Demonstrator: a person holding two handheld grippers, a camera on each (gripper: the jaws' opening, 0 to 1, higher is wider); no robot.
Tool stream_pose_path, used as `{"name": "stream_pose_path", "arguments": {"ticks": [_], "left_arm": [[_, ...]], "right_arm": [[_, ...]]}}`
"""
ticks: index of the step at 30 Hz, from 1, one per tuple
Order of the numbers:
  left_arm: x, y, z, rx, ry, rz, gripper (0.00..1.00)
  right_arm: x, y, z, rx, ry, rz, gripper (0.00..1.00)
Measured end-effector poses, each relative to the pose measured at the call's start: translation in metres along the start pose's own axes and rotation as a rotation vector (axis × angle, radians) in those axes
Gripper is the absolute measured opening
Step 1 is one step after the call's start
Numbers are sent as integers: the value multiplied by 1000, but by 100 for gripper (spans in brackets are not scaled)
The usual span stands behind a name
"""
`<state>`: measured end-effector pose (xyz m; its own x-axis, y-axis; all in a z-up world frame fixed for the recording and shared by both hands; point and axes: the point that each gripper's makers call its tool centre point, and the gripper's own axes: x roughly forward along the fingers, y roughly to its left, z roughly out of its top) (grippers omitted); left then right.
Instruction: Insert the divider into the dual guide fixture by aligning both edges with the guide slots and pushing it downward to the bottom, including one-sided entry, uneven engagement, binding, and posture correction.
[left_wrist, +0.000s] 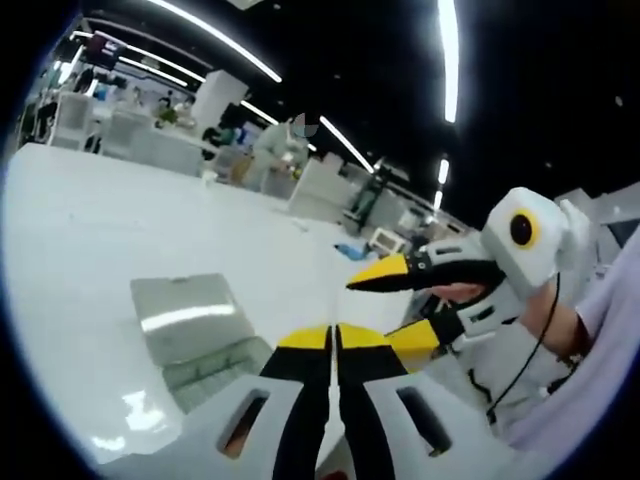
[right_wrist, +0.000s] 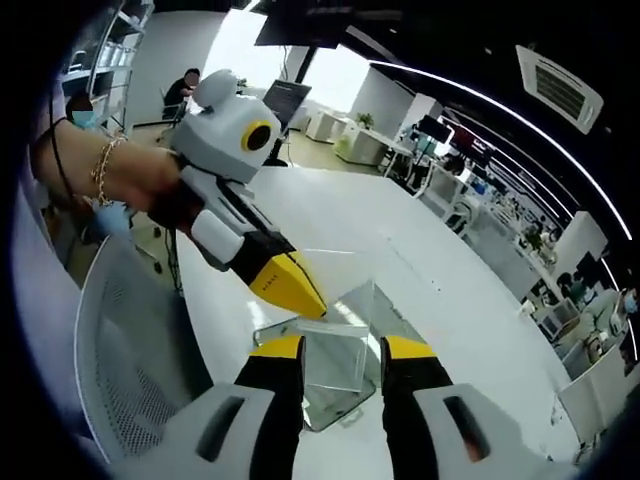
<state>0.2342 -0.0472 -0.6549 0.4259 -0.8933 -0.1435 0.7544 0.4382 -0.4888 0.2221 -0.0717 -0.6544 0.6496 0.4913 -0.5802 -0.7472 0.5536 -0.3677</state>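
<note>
The clear acrylic guide fixture (right_wrist: 335, 385) stands on the white table (right_wrist: 440, 260), with a clear divider plate (right_wrist: 333, 352) upright in it. My right gripper (right_wrist: 342, 348) is open, and its yellow-tipped jaws frame the plate from the near side without touching it. My left gripper (right_wrist: 300, 295) comes in from the left and looks shut, its tip right at the plate's top left corner. In the left gripper view, the left gripper (left_wrist: 331, 338) has its jaws pressed together with nothing showing between them. The fixture (left_wrist: 195, 335) lies just to its left, and the open right gripper (left_wrist: 385, 312) to its right.
A grey mesh chair back (right_wrist: 120, 350) stands at the table's near left edge. A hand with a bracelet (right_wrist: 105, 170) holds the left gripper. Desks, shelves and a seated person (right_wrist: 185, 90) fill the office behind. The white tabletop (left_wrist: 120, 220) stretches wide past the fixture.
</note>
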Motion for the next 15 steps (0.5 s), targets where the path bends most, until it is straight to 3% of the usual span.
{"name": "stream_pose_path", "arguments": {"ticks": [5,15], "left_arm": [[-2,-2,-1,6,-9,-30,0],[-3,-12,-2,54,-41,-121,0]], "right_arm": [[-7,-4,-2,82,-32,82,25],[-15,-12,-7,11,-36,197,24]]}}
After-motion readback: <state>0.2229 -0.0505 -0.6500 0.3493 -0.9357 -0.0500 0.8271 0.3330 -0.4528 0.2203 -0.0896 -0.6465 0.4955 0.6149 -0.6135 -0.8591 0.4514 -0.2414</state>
